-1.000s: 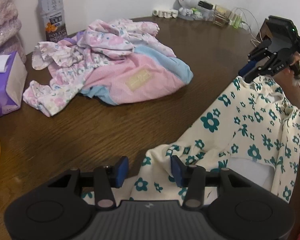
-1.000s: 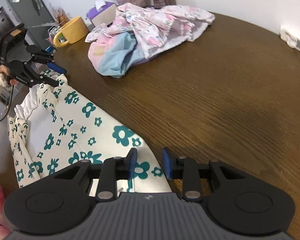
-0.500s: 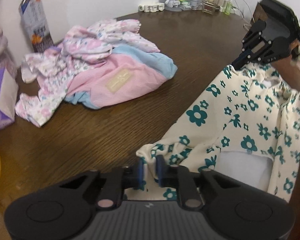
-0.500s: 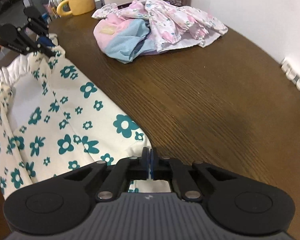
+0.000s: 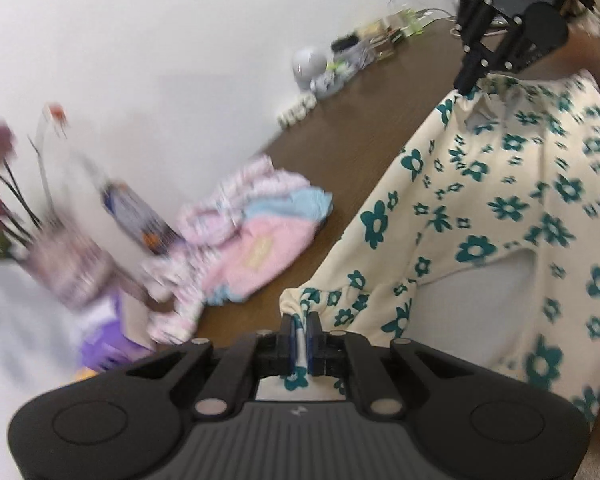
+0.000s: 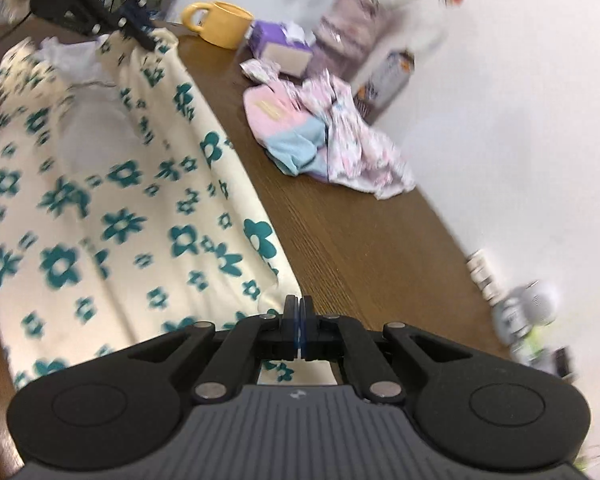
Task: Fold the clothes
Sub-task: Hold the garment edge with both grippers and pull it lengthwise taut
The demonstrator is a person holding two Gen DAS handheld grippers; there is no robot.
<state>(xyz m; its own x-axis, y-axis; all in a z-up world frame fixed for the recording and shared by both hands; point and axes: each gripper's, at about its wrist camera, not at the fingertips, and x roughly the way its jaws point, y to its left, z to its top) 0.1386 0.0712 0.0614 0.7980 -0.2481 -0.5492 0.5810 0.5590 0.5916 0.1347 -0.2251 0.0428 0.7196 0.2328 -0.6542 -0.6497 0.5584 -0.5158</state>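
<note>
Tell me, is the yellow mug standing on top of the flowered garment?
No, the yellow mug stands on the bare table, beyond the edge of the flowered garment.

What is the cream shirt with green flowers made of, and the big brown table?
Cream garment with teal flowers: soft woven or knit cloth, probably cotton; it drapes and wrinkles between the grippers. Brown table: wood or wood veneer, with visible grain lines and a slight sheen.

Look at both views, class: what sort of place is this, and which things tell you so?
Most likely a room in a home. A brown wooden table stands by a white wall and holds a heap of pastel clothes, a yellow mug and a tissue box, with a flowered garment being folded.
</note>
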